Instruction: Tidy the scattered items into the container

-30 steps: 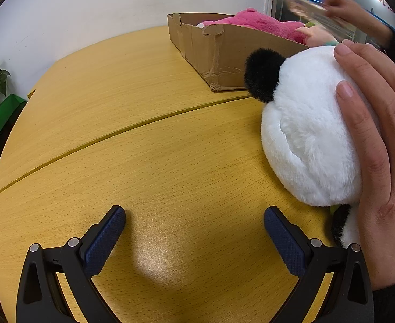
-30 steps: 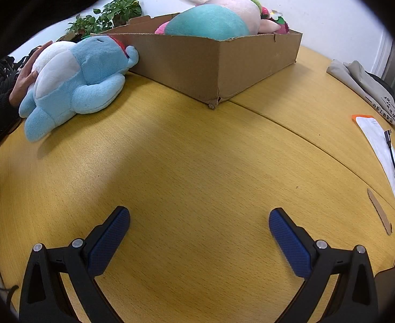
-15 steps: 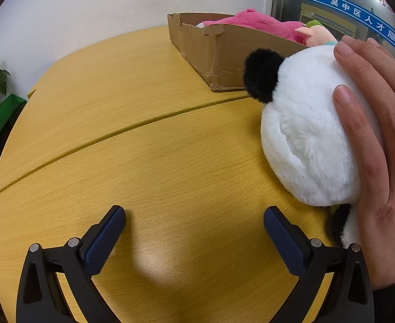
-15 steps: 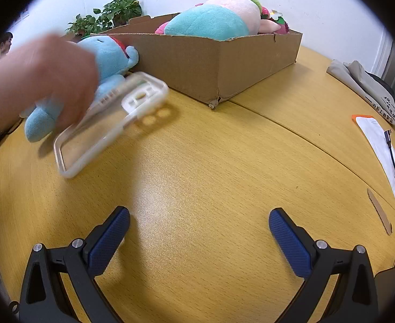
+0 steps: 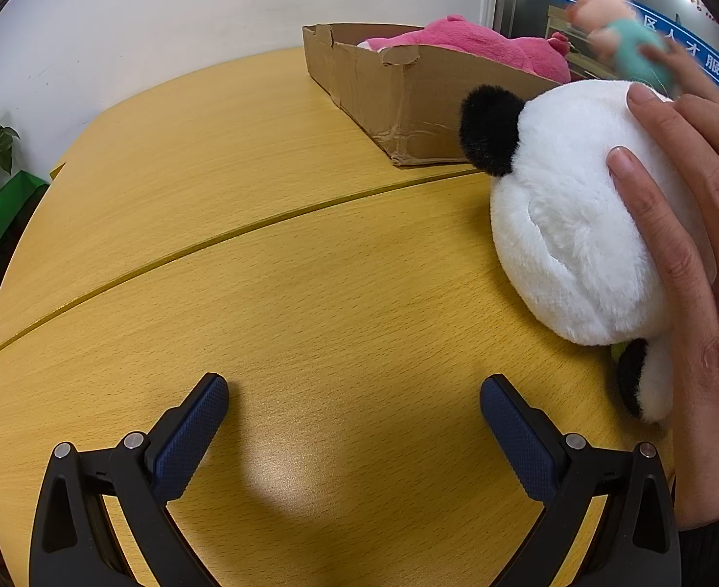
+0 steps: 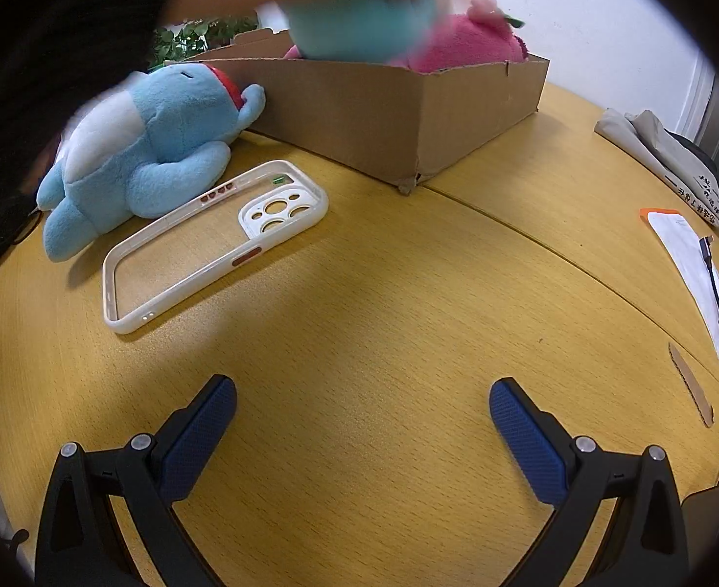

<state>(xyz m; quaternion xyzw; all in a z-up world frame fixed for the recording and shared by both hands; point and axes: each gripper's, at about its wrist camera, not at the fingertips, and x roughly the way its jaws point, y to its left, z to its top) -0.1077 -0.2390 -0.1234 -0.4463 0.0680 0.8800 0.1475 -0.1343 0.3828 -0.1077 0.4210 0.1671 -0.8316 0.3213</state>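
Left gripper (image 5: 354, 406) and right gripper (image 6: 363, 408): matte black angular frames, two silver screw heads per arm. Fingers (image 5: 190, 438) carry dark blue, cross-hatched pads (image 6: 530, 445). Bare hand (image 5: 692, 264); dark sleeve (image 6: 41, 49), black cuff.

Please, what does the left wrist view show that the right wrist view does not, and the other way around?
Only the left wrist view shows the panda plush with a bare hand resting on it, and the open left tool.

Only the right wrist view shows the phone case lying flat, the blue plush beside it, the white paper with a cable at the right, and the open right tool.

Both show the wooden table, the cardboard box with the pink plush inside, and a blurred teal toy above the box.
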